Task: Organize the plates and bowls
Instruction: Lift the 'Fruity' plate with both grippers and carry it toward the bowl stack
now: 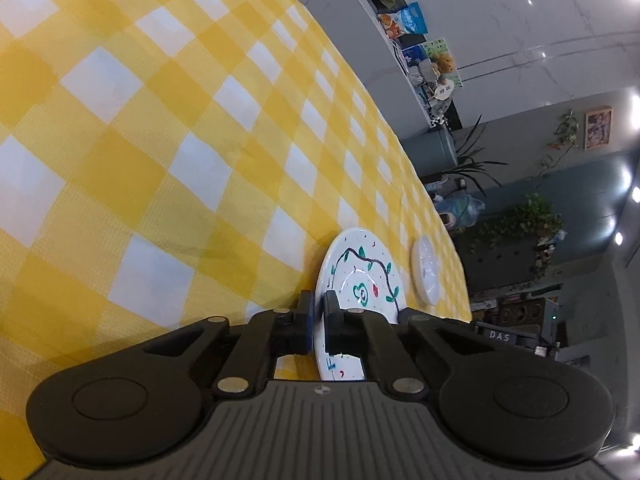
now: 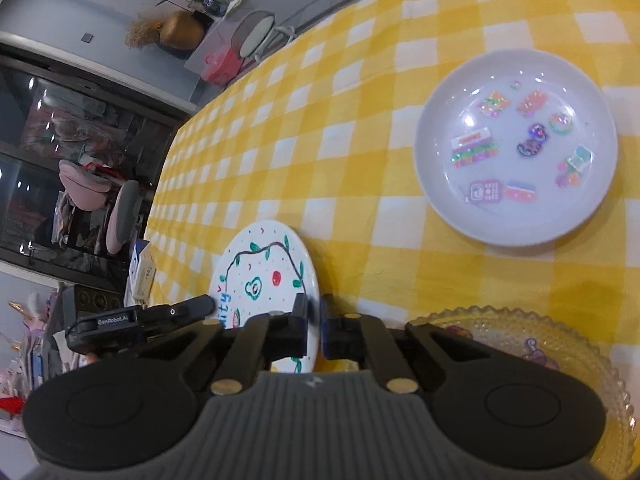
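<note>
A white plate painted with a green vine, an avocado and a red dot [image 1: 360, 276] is held at its rim by both grippers, above the yellow checked tablecloth [image 1: 160, 120]. My left gripper [image 1: 318, 320] is shut on one edge of it. My right gripper [image 2: 315, 326] is shut on the opposite edge of the same plate [image 2: 268, 276]; the left gripper's body [image 2: 132, 320] shows beyond it. A white plate with colourful stickers [image 2: 516, 148] lies flat on the cloth at the right. A clear glass dish with a beaded rim [image 2: 560, 360] sits below my right gripper.
In the left wrist view a small white plate [image 1: 427, 276] lies past the painted plate near the table's edge [image 1: 440, 216]. Shelves, plants and chairs stand beyond the table.
</note>
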`<state>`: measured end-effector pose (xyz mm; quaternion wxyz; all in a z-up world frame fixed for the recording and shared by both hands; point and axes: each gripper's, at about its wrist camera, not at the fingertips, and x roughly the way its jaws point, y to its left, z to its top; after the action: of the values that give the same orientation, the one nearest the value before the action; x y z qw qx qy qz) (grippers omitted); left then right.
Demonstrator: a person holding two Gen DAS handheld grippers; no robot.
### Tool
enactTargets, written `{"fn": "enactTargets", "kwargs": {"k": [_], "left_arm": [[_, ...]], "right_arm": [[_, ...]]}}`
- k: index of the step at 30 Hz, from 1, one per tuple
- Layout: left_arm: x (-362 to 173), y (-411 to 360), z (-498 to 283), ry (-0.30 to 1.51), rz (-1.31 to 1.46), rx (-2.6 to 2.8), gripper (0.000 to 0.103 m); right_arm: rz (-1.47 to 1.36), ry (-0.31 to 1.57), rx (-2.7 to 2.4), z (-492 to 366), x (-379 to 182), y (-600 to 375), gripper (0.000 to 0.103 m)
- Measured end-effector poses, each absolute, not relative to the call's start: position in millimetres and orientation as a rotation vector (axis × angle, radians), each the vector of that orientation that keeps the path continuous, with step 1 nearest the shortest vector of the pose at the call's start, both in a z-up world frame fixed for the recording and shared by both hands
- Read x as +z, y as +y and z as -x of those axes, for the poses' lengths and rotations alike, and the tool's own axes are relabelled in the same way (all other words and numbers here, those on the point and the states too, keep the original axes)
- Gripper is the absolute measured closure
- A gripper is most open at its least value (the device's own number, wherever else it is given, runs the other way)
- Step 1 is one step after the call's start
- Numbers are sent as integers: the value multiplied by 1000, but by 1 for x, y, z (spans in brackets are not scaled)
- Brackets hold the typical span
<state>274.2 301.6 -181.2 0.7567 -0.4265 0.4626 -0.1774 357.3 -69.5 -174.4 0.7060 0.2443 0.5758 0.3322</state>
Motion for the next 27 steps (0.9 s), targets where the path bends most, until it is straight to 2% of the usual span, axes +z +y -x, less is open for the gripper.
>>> {"fn": "enactTargets", "kwargs": {"k": [4,14,27], "left_arm": [[-175,296,-274,1015,896,-371,98],[-134,278,-292,980,866,-424,98],[-85,177,-304,1092,629,-660,98]], "right_arm": [[-621,1319,679,-357,-179,-76,99],[-656,1227,666,-352,-138,-102,99],[-778,1141,531,-277,-90,-202,99]]}}
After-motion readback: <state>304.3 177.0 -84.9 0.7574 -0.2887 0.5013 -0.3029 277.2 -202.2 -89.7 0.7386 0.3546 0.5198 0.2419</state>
